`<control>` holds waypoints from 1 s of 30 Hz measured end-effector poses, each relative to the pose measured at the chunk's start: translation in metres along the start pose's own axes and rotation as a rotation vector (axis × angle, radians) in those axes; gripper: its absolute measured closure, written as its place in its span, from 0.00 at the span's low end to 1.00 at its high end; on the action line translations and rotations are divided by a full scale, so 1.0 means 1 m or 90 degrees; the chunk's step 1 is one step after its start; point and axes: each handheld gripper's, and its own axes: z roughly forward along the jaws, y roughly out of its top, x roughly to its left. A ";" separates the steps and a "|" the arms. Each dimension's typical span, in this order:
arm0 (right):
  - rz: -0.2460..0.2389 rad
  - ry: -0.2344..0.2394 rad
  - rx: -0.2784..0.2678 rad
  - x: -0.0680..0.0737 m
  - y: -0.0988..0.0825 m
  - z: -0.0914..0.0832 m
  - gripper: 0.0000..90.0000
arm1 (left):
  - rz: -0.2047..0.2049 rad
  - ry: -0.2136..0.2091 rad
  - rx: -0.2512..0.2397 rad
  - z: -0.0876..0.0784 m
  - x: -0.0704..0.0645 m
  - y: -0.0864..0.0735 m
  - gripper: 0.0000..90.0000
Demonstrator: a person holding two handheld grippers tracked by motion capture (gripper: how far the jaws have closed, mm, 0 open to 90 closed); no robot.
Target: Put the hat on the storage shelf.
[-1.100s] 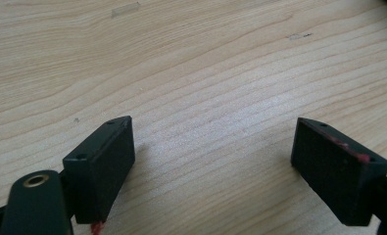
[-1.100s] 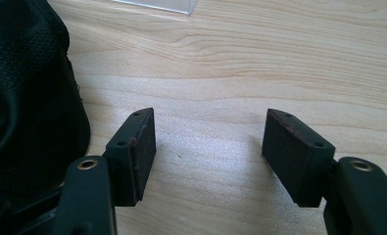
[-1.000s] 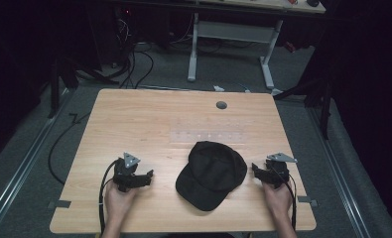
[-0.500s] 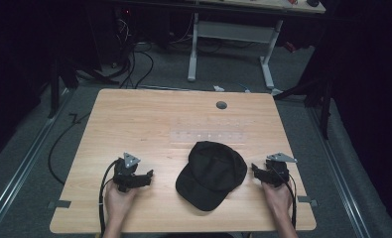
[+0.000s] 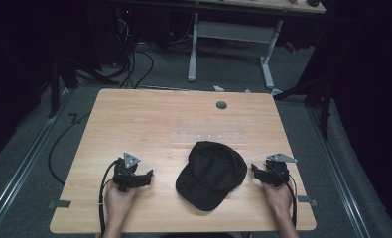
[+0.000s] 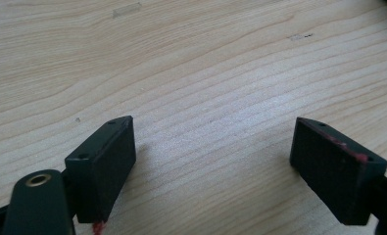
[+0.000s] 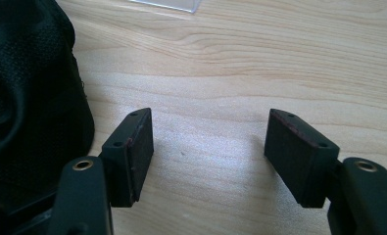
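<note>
Cap (image 5: 212,173) sits on table (image 5: 149,124), near-centre, toward the person's edge; everything else ref'd to it. Left gripper (image 5: 145,177) on the tabletop well left of cap w/ left hand (image 5: 118,198) just behind it on the near side, right gripper (image 5: 255,171) just right of cap, close to its edge but apart, w/ right hand (image 5: 278,196) on the near side; in right gripper view cap (image 7: 29,107) lies just beside that gripper's left jaw. Tape strip (image 5: 208,136) on table just beyond cap, round grommet (image 5: 221,105) farther beyond it near the far edge, desk frame (image 5: 230,44) on the floor past the table.
</note>
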 end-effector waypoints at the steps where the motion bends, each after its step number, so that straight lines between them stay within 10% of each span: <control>1: 0.001 -0.001 0.000 0.000 0.000 0.000 0.40 | 0.000 0.000 -0.001 0.000 0.000 0.000 0.19; 9: 0.011 -0.007 0.009 0.001 0.001 -0.003 0.47 | 0.000 0.000 -0.001 0.000 0.000 0.000 0.19; 30: 0.042 0.106 -0.041 0.001 0.000 -0.034 0.50 | 0.000 0.000 0.000 0.000 0.000 0.000 0.19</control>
